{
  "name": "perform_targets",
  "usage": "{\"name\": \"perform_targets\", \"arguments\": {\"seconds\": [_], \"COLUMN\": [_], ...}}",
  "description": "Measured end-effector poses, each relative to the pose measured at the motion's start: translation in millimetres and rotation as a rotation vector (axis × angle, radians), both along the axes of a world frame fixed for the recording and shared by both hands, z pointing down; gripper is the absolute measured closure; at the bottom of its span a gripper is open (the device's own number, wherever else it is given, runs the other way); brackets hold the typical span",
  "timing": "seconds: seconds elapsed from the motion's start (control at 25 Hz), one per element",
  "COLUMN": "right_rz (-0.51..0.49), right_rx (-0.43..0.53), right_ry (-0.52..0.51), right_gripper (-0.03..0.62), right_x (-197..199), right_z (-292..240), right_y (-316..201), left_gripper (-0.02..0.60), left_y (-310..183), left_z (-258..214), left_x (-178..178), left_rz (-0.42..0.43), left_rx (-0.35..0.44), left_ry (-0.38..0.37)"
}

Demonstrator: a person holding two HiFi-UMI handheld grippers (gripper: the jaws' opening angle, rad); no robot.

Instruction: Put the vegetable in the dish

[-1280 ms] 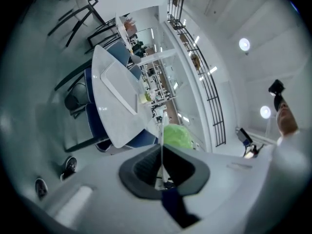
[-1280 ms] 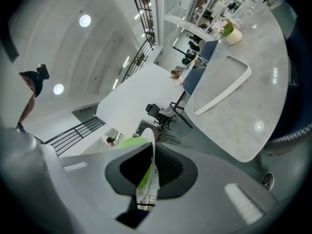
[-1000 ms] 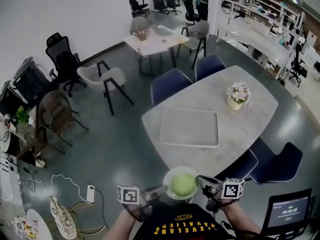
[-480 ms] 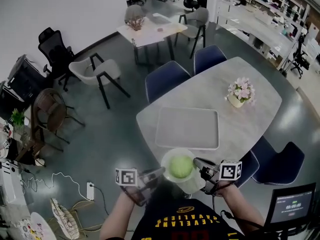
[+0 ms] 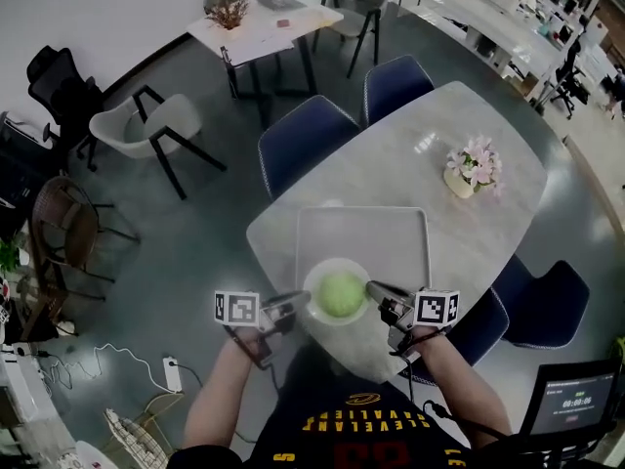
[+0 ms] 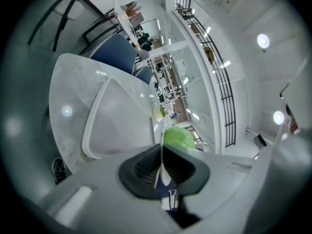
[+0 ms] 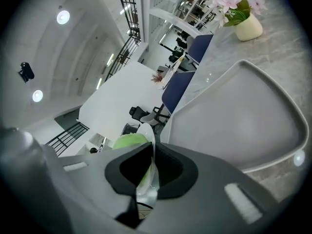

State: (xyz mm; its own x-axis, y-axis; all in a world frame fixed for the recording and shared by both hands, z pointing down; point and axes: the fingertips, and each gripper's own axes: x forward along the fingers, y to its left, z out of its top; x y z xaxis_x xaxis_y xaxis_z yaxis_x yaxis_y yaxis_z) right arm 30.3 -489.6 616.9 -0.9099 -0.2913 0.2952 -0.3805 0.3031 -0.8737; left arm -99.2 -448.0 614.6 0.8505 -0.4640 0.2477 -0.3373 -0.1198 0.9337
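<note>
A round green vegetable (image 5: 341, 293) sits in a white dish (image 5: 314, 306) that I hold over the near end of a grey tray (image 5: 363, 237). My left gripper (image 5: 296, 302) is shut on the dish's left rim and my right gripper (image 5: 375, 294) is shut on its right rim. In the left gripper view the thin dish rim (image 6: 162, 150) runs edge-on between the jaws, with the vegetable (image 6: 178, 138) beyond. In the right gripper view the dish (image 7: 146, 135) is pinched between the jaws, and the vegetable (image 7: 127, 141) shows to its left.
The tray lies on a grey marble table (image 5: 469, 233), which also bears a pot of pink flowers (image 5: 470, 169). Blue chairs (image 5: 303, 140) stand round the table. A second table (image 5: 264, 18) with chairs is at the back. A monitor (image 5: 569, 404) is at the lower right.
The dish with the vegetable has been carried forward from off the table's near edge to over the near end of the tray. Both grippers kept their hold.
</note>
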Motion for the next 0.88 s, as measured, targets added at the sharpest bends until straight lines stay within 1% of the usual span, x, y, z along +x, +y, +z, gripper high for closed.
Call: {"name": "perform_targets", "arguments": {"seconds": [0.16, 0.44, 0.64, 0.88], "right_rz": [0.022, 0.055, 0.061, 0.063], "right_rx": [-0.029, -0.107, -0.137, -0.182], "right_ry": [0.053, 0.115, 0.154, 0.197], "right_gripper": [0.566, 0.565, 0.565, 0.563], "right_x": [-9.2, -16.2, -24.1, -26.6], "right_z": [30.2, 69.5, 87.2, 106.1], "right_y": [-27.4, -63.6, -82.8, -96.2], "left_gripper": [0.569, 0.568, 0.565, 0.563], "left_y": [-31.8, -73.6, -95.8, -113.8], "left_z": [27.0, 68.6, 91.7, 107.6], "left_x": [-9.4, -17.8, -25.9, -27.8], "left_rz": [0.037, 0.068, 0.079, 0.118], "left_rx": [-0.033, -0.117, -0.161, -0.191], "left_ry": [-0.038, -0.037, -0.045, -0.104]}}
